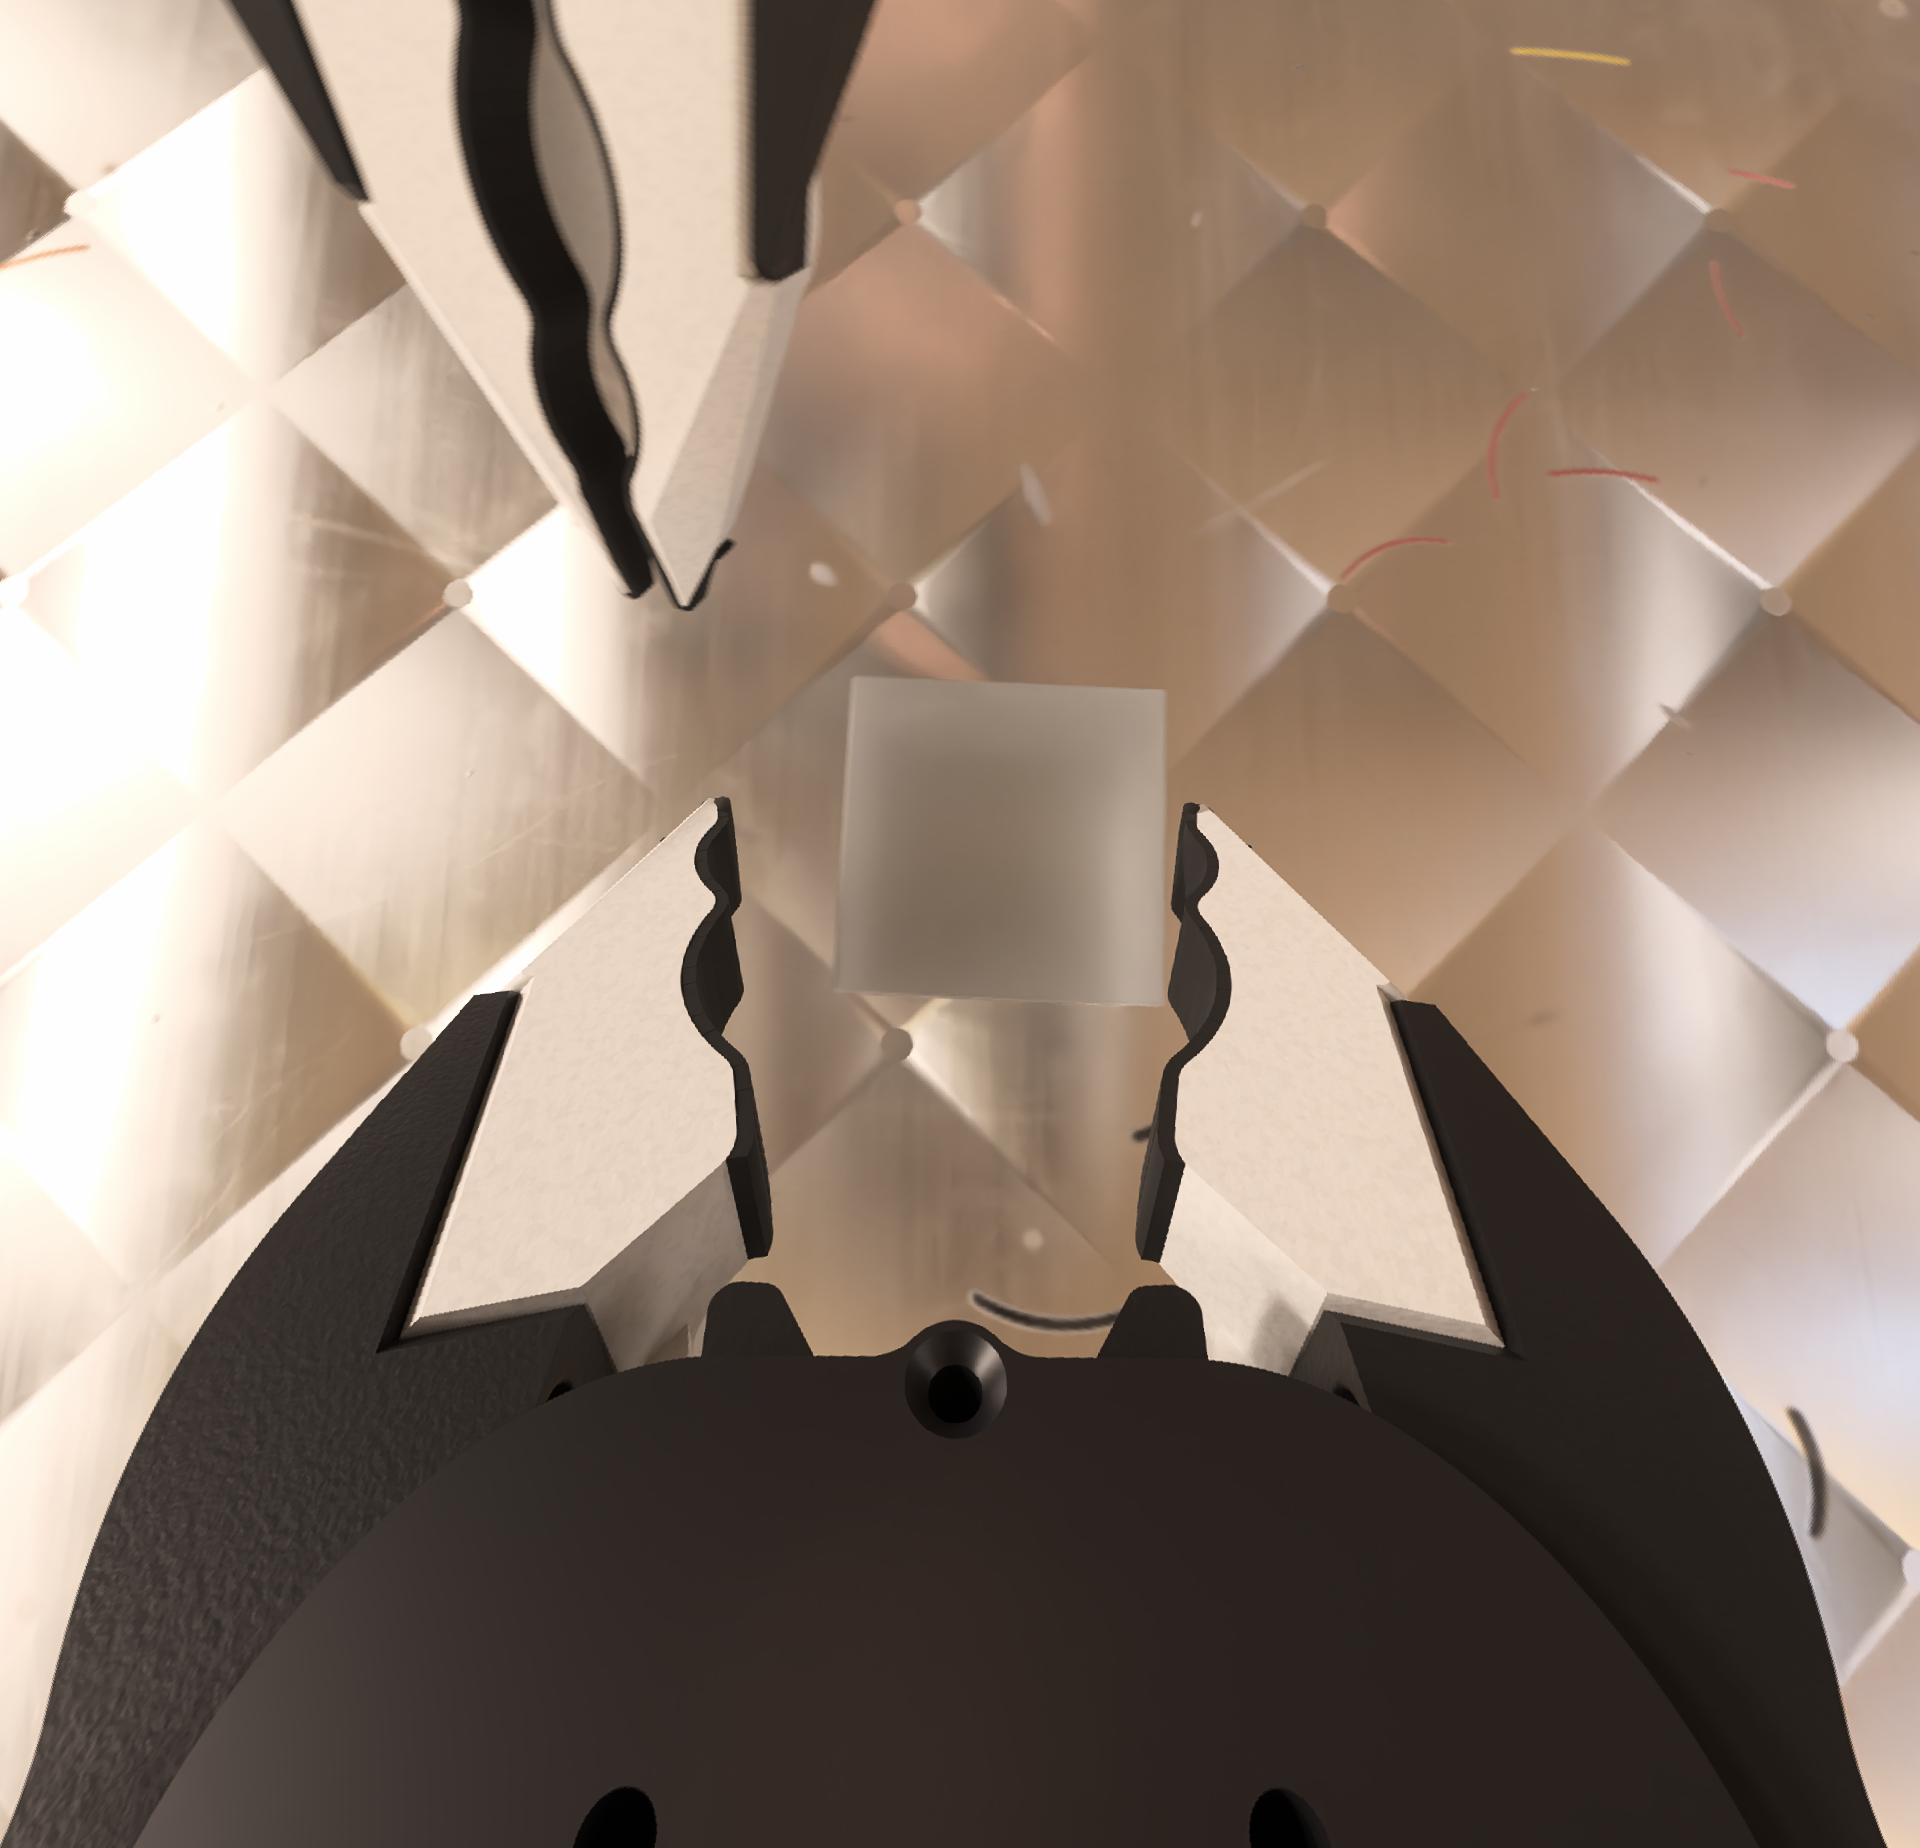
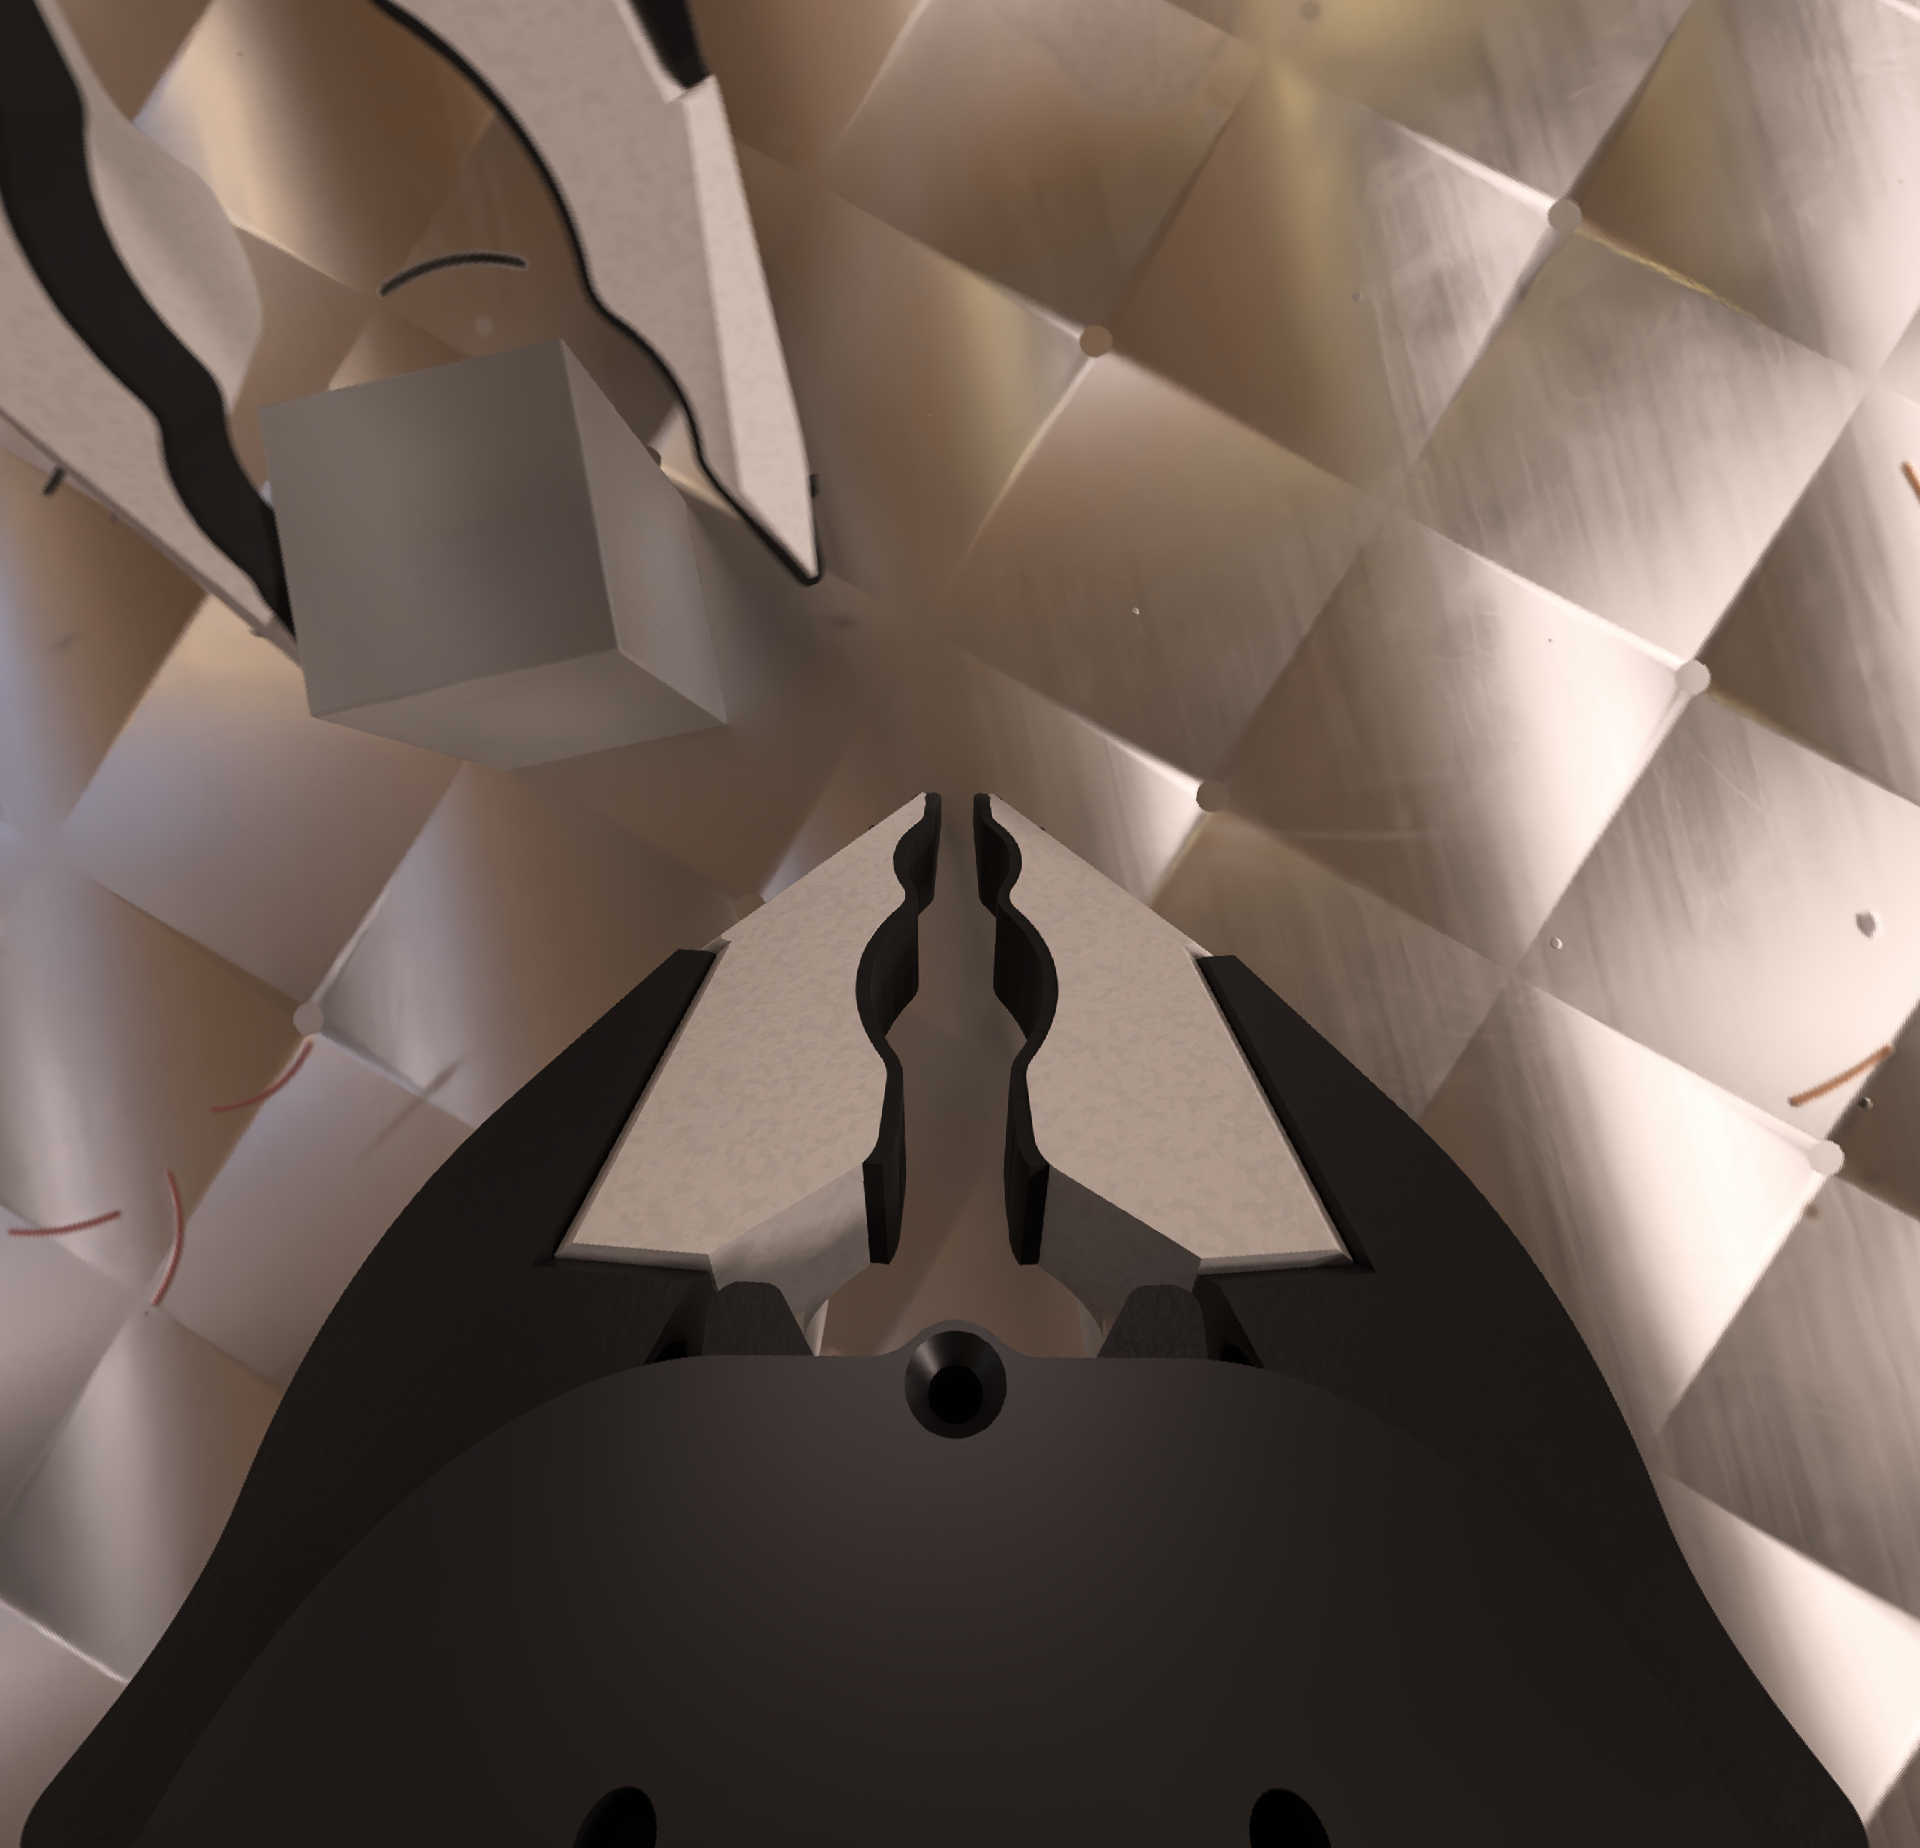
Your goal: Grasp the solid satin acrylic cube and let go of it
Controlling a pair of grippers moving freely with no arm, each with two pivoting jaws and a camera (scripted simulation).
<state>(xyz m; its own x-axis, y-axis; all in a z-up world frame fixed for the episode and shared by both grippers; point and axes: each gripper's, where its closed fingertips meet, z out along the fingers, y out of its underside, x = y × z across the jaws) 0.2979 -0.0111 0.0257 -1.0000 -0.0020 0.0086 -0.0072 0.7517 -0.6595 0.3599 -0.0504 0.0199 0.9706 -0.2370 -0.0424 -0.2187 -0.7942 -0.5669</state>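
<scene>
The cube, frosted and grey-white, served as the landmark. In the left wrist view the right gripper hung up and left of the cube, well apart from it, its 2 fingers nearly together and holding nothing. The left gripper stood spread wide around the cube, a finger on each side; gaps showed between the pads and the cube's faces, so it gripped nothing. The cube rested on a quilted metal surface of diamond panels. In the right wrist view the cube lay up and left of the right gripper, between the left gripper's fingers.
</scene>
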